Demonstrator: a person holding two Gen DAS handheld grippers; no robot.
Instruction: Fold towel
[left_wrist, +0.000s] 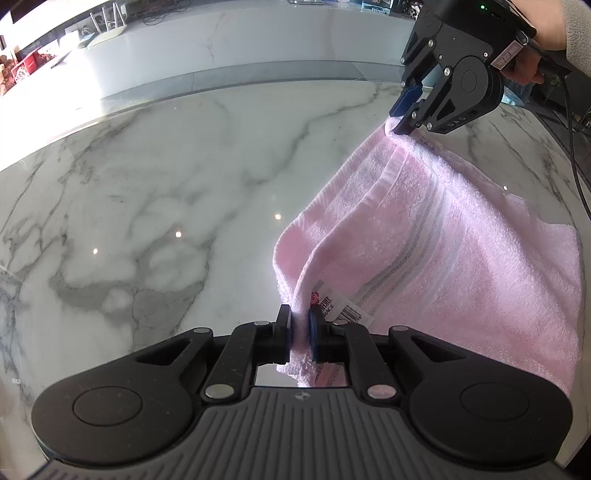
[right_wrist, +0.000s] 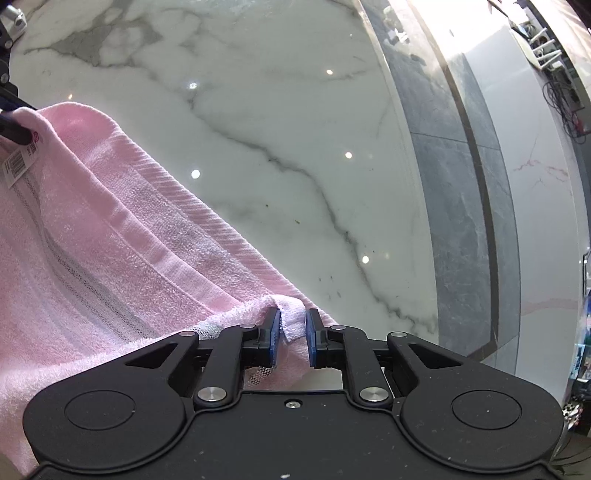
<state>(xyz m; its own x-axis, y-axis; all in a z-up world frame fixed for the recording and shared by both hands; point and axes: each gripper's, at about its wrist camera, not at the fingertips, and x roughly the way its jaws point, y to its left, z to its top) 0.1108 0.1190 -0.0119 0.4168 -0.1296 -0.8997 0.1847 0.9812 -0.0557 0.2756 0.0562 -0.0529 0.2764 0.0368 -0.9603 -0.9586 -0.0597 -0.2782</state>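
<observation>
A pink towel (left_wrist: 461, 258) with a grey striped band and a white label (left_wrist: 332, 306) hangs stretched between my two grippers above a white marble table (left_wrist: 147, 203); its lower part lies on the table at the right. My left gripper (left_wrist: 300, 326) is shut on the corner by the label. In the right wrist view that gripper (right_wrist: 16, 123) shows at the far left, pinching the same corner. My right gripper (right_wrist: 291, 332) points steeply down; its blue pads stand a little apart, and the towel (right_wrist: 92, 258) has its other corner loose between them. The left wrist view shows the right gripper (left_wrist: 400, 125) at that raised corner.
The marble table (right_wrist: 277, 129) ends in a curved edge, with grey floor (right_wrist: 461, 221) beyond. A long white counter (left_wrist: 221, 40) with clutter runs behind. A person's hand in a grey sleeve (left_wrist: 546, 33) holds the right gripper; a black cable (left_wrist: 572, 155) trails from it.
</observation>
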